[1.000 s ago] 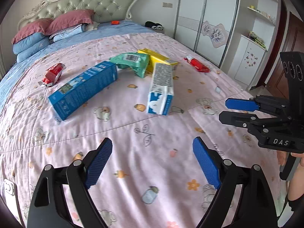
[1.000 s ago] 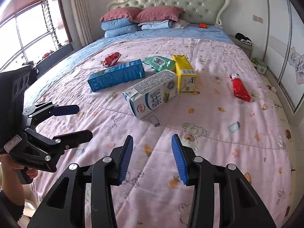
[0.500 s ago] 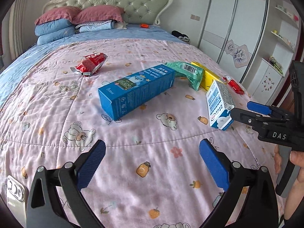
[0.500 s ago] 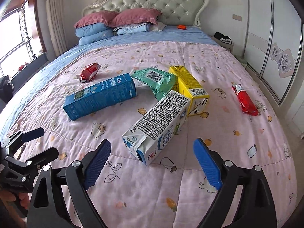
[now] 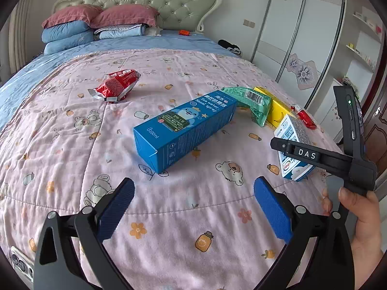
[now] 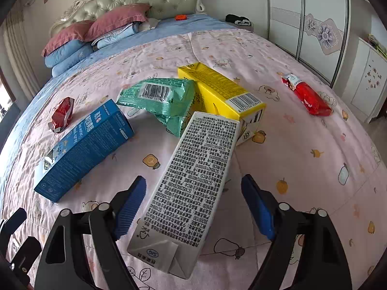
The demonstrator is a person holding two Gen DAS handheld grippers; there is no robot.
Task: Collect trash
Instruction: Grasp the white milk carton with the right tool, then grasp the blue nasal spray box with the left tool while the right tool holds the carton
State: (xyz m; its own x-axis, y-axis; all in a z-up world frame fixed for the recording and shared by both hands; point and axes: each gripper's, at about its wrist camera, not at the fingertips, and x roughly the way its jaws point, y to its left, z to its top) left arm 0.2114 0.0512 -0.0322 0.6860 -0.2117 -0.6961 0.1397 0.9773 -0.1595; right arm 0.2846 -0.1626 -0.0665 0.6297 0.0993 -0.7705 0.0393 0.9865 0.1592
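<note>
Trash lies scattered on the pink quilt (image 5: 72, 159); nothing collected yet as far as these views show.

Left to right:
- Crumpled red wrapper (image 5: 116, 85), alone, well apart from the rest. Light and slippery by the look of it; a pinch could skate off or catch quilt fabric with it.
- Left gripper (image 5: 193, 207): jaws wide apart, holding nothing, hovering over bare quilt just short of the near end of the blue box (image 5: 186, 130). Box lies flat. Risk: pads come down on its end and shove it along the soft quilt instead of closing across its sides.
- Green packet (image 6: 164, 99) leans against the far end of the blue box and the yellow carton (image 6: 222, 94). Pulling either neighbour may drag or tip it.
- Right gripper (image 6: 193, 207): jaws wide, empty, straddling the near end of the white carton (image 6: 196, 181), pads clear of both sides. Carton's far end touches the yellow carton. Risks: thin card crushes under a hard squeeze; a grip at one end lets it swing down on lifting, and it may nudge the yellow carton.
- Red tube-shaped packet (image 6: 307, 96), far right, apart from the cluster.

The two grippers sit near each other; closing in together, they could knock.
</note>
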